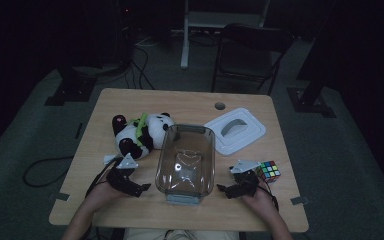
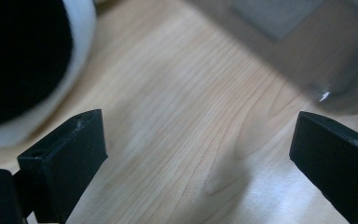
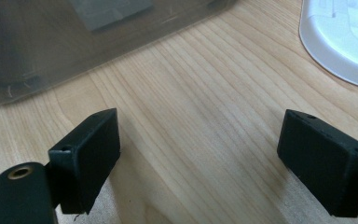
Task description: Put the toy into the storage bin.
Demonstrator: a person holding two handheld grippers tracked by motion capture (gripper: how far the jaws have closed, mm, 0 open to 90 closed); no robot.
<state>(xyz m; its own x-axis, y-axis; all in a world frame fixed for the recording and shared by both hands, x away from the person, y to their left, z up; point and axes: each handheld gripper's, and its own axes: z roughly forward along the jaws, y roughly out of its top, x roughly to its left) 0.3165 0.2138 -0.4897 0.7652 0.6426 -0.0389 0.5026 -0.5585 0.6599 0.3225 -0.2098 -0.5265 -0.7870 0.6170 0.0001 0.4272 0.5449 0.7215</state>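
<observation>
Black jaws of both grippers stand wide apart over bare wood, holding nothing. The left gripper [image 1: 141, 188] rests on the table [image 1: 130, 210] at the near left corner of the clear tub [image 1: 186, 162], its tips pointing toward the tub's near end. In the left gripper view [image 2: 198, 140] only wood grain lies between the jaws; the tub's rounded corner [image 2: 317, 51] sits just beyond the far jaw, apart from it, and the panda's [image 2: 23, 60] black-and-white fur shows beyond the other jaw.

The right gripper [image 1: 223, 190] rests at the tub's near right corner, tips turned toward the tub and close to its wall without touching. In the right gripper view [image 3: 200, 140] the gap again holds bare wood, with the tub's wall [image 3: 74, 42] ahead on one side and the white lid's edge [image 3: 340, 42] ahead on the other.

Just right of the right gripper lies a cube [image 1: 269, 171], near the tub's right side. The tub stands empty at the table's middle, long side running away from the person. The panda [image 1: 137, 132] lies against the tub's far left, and the lid [image 1: 235, 131] lies off its far right corner.
</observation>
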